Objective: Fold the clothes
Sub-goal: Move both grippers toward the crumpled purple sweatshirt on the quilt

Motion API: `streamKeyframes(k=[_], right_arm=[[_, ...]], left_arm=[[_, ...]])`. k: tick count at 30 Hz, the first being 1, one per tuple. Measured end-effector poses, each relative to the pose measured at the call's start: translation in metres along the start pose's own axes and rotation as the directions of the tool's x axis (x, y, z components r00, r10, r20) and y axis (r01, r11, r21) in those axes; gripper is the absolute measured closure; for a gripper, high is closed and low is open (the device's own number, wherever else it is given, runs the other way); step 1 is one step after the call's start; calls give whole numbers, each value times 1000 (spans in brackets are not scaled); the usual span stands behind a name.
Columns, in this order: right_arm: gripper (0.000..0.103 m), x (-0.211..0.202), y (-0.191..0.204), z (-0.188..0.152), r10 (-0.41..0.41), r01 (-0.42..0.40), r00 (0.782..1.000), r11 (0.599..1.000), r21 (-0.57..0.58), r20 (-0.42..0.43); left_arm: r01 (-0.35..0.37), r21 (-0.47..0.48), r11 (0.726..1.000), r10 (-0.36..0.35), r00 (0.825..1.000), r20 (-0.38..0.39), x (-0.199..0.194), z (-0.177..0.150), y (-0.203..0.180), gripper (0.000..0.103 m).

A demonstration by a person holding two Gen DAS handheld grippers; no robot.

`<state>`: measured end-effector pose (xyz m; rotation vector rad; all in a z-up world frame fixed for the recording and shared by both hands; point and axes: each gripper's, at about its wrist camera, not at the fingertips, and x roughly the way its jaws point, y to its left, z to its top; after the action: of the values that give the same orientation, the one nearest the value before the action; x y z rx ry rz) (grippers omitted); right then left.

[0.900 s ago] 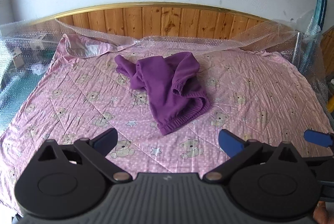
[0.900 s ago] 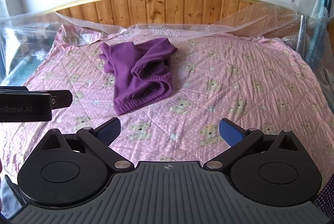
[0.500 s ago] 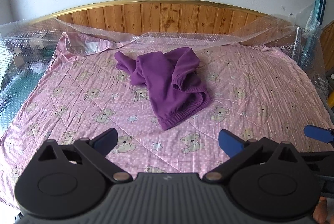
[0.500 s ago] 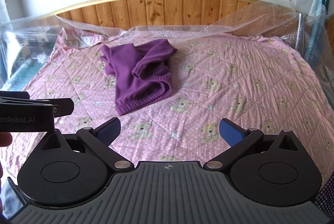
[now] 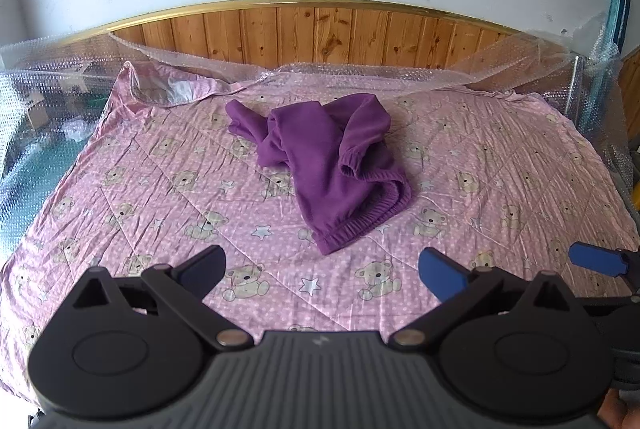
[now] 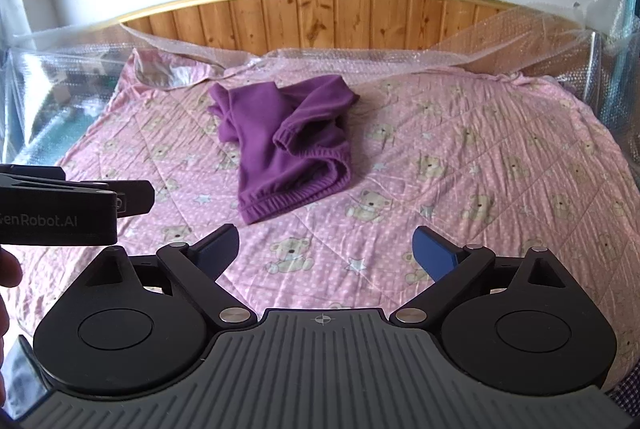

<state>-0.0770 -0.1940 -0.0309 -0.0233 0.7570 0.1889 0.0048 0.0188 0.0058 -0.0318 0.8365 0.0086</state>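
A crumpled purple fleece garment (image 5: pixel 328 165) lies in a heap near the middle of the pink bear-print quilt (image 5: pixel 160 197); its elastic hem faces me and a sleeve cuff folds over its top. In the right wrist view the garment (image 6: pixel 284 145) sits left of centre. My left gripper (image 5: pixel 322 269) hovers open above the quilt, short of the garment's hem, with nothing between its blue fingers. My right gripper (image 6: pixel 326 249) is open too, over bare quilt to the right of the hem. The left gripper's body shows at the left edge of the right wrist view.
A wooden headboard (image 5: pixel 320 33) with a brass rim stands at the far end against a white wall. Bubble wrap (image 5: pixel 400 73) drapes along the quilt's far edge and both sides. Wide stretches of quilt lie around the garment.
Both grippers have drifted forward toward the garment, which now sits slightly lower in both views. Both stay open. The garment has not moved.
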Motion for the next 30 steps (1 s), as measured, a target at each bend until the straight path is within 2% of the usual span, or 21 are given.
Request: streamKeyframes(k=[23, 26, 27, 28, 29, 30], right_arm=[[12, 14, -10, -1, 47, -47, 999, 999, 7, -3], [15, 20, -10, -4, 58, -58, 998, 998, 13, -18], [17, 23, -9, -4, 63, -62, 998, 998, 13, -24], [19, 25, -8, -5, 67, -66, 997, 998, 10, -29], [26, 28, -7, -5, 73, -73, 997, 997, 8, -33], [39, 32, -6, -5, 80, -80, 996, 997, 6, -34]], left_arm=[[-33, -28, 999, 33, 999, -18, 8, -3, -4, 0], [-32, -45, 998, 31, 999, -30, 12, -5, 2, 6], [-30, -51, 998, 29, 999, -34, 14, -5, 5, 13], [-27, -54, 998, 25, 999, -37, 18, -4, 7, 24], [-23, -56, 998, 20, 999, -41, 23, -3, 9, 32], [-15, -53, 998, 12, 999, -45, 28, -1, 12, 48]])
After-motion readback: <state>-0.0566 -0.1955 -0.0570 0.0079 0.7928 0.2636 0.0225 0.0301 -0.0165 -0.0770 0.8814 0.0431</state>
